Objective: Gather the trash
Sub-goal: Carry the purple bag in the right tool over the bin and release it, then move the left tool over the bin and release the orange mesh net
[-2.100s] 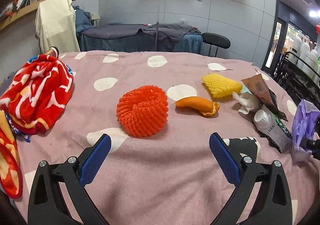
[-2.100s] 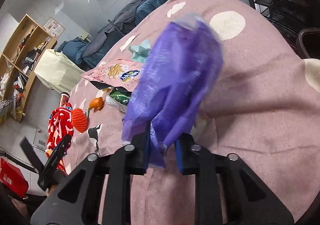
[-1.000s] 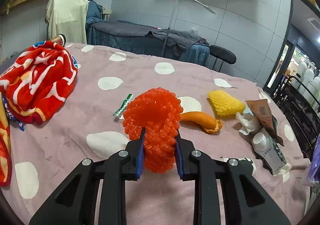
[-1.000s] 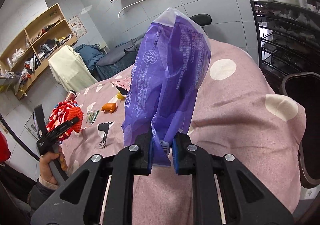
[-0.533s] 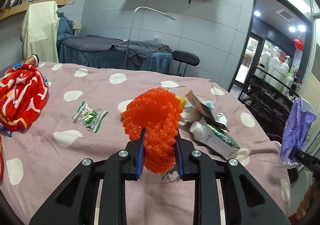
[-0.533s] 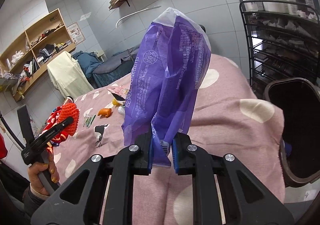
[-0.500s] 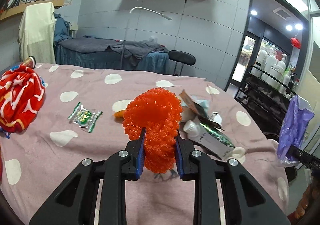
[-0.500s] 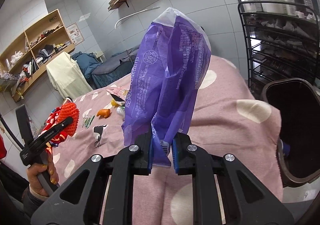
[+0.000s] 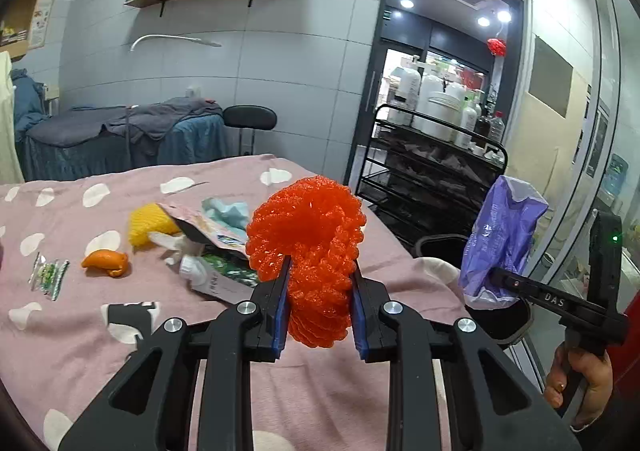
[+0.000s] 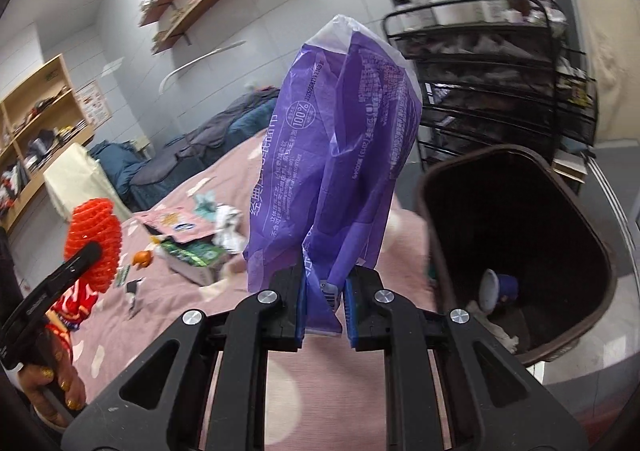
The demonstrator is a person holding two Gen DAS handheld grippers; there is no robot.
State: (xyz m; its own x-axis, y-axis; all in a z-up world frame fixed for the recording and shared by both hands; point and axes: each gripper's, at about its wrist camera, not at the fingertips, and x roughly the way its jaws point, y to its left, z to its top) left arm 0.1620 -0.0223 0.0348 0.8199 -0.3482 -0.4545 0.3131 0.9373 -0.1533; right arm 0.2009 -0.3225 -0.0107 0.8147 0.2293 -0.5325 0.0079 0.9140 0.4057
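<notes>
My left gripper [image 9: 318,305] is shut on an orange-red foam fruit net [image 9: 308,235] and holds it above the pink spotted bed cover [image 9: 120,331]. My right gripper [image 10: 325,301] is shut on a purple plastic wrapper [image 10: 340,147] and holds it upright beside the dark brown trash bin [image 10: 516,251]. In the left wrist view the right gripper [image 9: 496,275] with the wrapper [image 9: 500,239] hovers over the bin [image 9: 436,245]. In the right wrist view the net [image 10: 94,239] shows at the left.
On the cover lie a yellow foam net [image 9: 150,225], an orange peel [image 9: 106,263], a green candy wrapper [image 9: 48,275], a snack bag [image 9: 200,223], tissues and a white tube [image 9: 208,279]. A black wire rack with bottles [image 9: 432,155] stands behind the bin, which holds some trash [image 10: 498,289].
My left gripper closed on the orange-red net, lifted it and carried it right toward the bin. My right gripper carried the purple wrapper from the bed toward the bin, which now fills the right.
</notes>
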